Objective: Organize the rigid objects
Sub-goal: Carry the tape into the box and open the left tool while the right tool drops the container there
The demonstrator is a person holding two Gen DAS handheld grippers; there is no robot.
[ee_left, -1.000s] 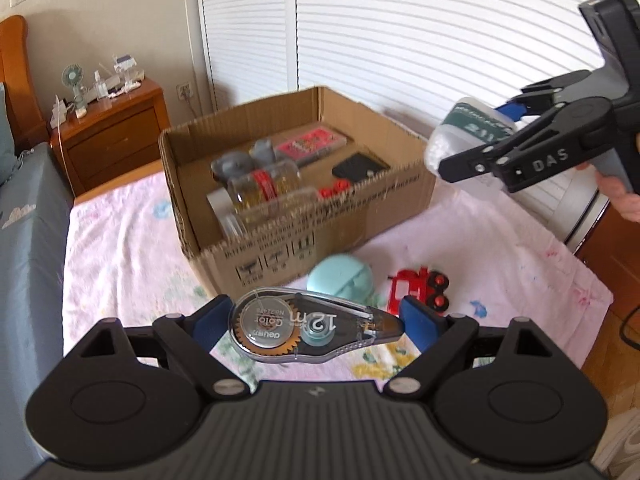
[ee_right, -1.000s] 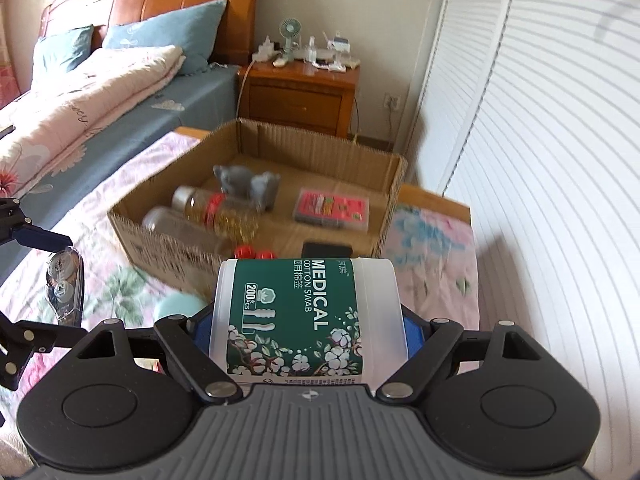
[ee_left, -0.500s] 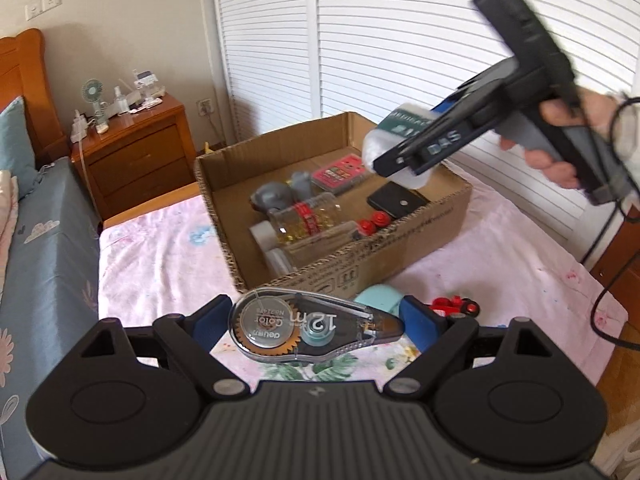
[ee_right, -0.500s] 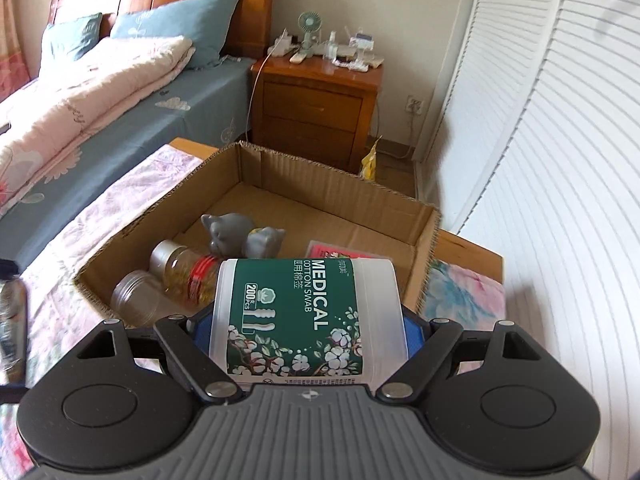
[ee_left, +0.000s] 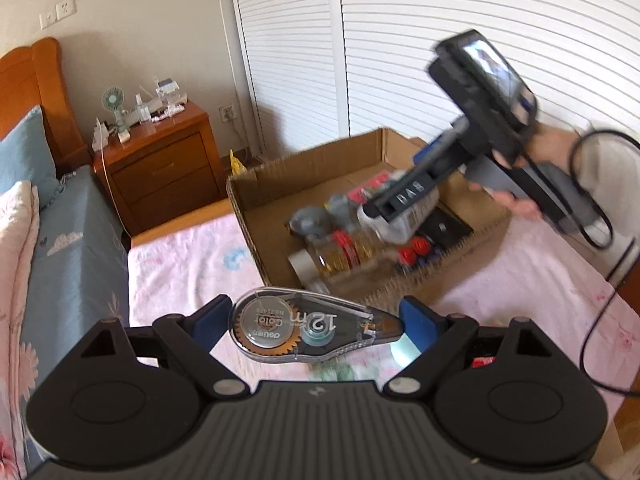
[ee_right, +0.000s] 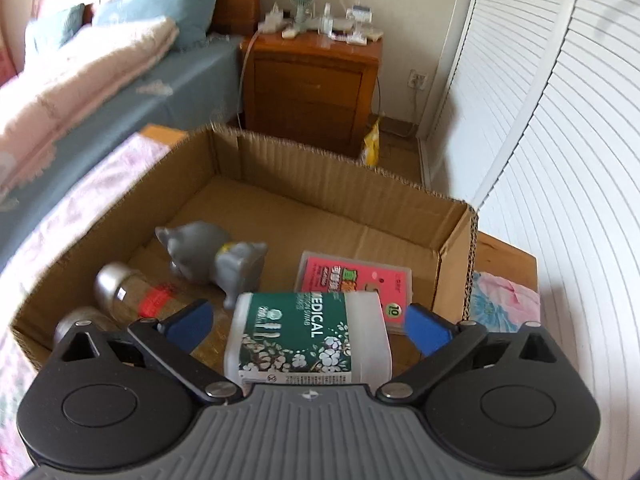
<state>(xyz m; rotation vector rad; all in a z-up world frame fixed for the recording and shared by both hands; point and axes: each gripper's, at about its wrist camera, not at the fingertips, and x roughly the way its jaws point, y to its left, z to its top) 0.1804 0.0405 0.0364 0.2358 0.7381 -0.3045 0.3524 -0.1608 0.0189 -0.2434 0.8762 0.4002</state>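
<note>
My left gripper (ee_left: 316,322) is shut on a clear correction-tape dispenser (ee_left: 312,328) and holds it in front of the cardboard box (ee_left: 256,216). My right gripper (ee_right: 308,326) is over the inside of the box (ee_right: 328,168); its fingers (ee_right: 428,330) have spread and no longer touch the white cotton swab box with the green label (ee_right: 308,338), which sits tilted between them. In the left wrist view the right gripper (ee_left: 404,200) reaches into the box from the right.
The box holds a grey elephant figure (ee_right: 212,256), two glass jars (ee_right: 132,296), a pink card pack (ee_right: 356,280), a black item (ee_left: 444,226) and red toys (ee_left: 416,248). A wooden nightstand (ee_right: 308,80) and a bed (ee_right: 100,92) stand behind. The table has a floral cloth (ee_left: 192,260).
My right gripper moved forward and down into the box, then opened around the swab box. My left gripper lifted and drew back slightly, still holding the tape dispenser.
</note>
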